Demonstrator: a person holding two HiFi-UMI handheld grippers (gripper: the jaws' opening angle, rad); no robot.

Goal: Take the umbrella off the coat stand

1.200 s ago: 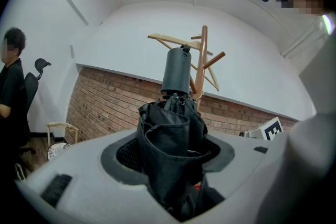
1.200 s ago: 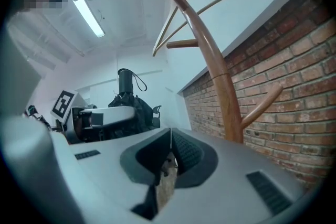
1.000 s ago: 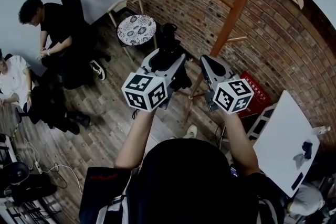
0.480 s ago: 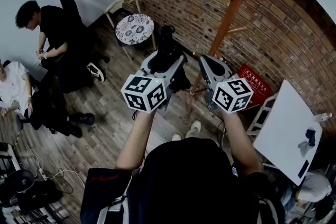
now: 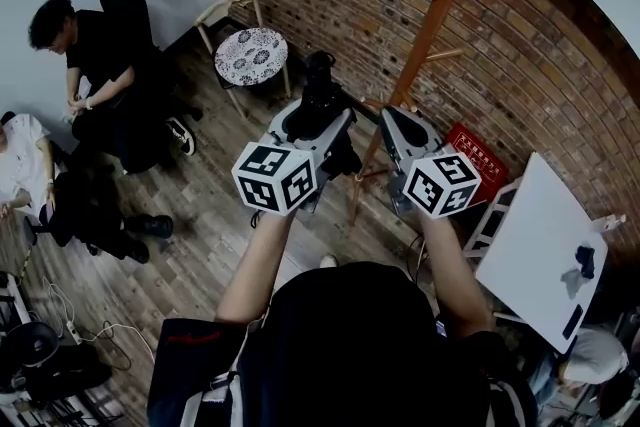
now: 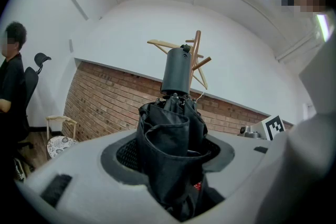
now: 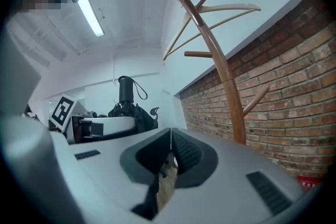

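A folded black umbrella (image 5: 320, 99) is clamped between the jaws of my left gripper (image 5: 326, 129), and its canopy bunches up out of the pads. In the left gripper view the umbrella (image 6: 170, 144) stands upright in my left gripper (image 6: 171, 168), handle end on top. It hangs free of the wooden coat stand (image 5: 430, 23), which rises just right of and behind both grippers. My right gripper (image 5: 393, 120) is beside the left one, near the stand's pole. Its jaws meet with nothing between them (image 7: 170, 140). The coat stand (image 7: 223, 71) fills the right gripper view's right side.
A brick wall (image 5: 560, 85) runs behind the stand. A round patterned stool (image 5: 253, 55) and a wooden chair (image 5: 228, 11) stand at the back left. Two seated people (image 5: 95, 55) are at the left. A red box (image 5: 478, 165) and a white table (image 5: 540, 255) are at the right.
Both grippers and the person have shifted slightly across the floor, so the stand sits a little differently in view. The left gripper's hold on the umbrella is the same.
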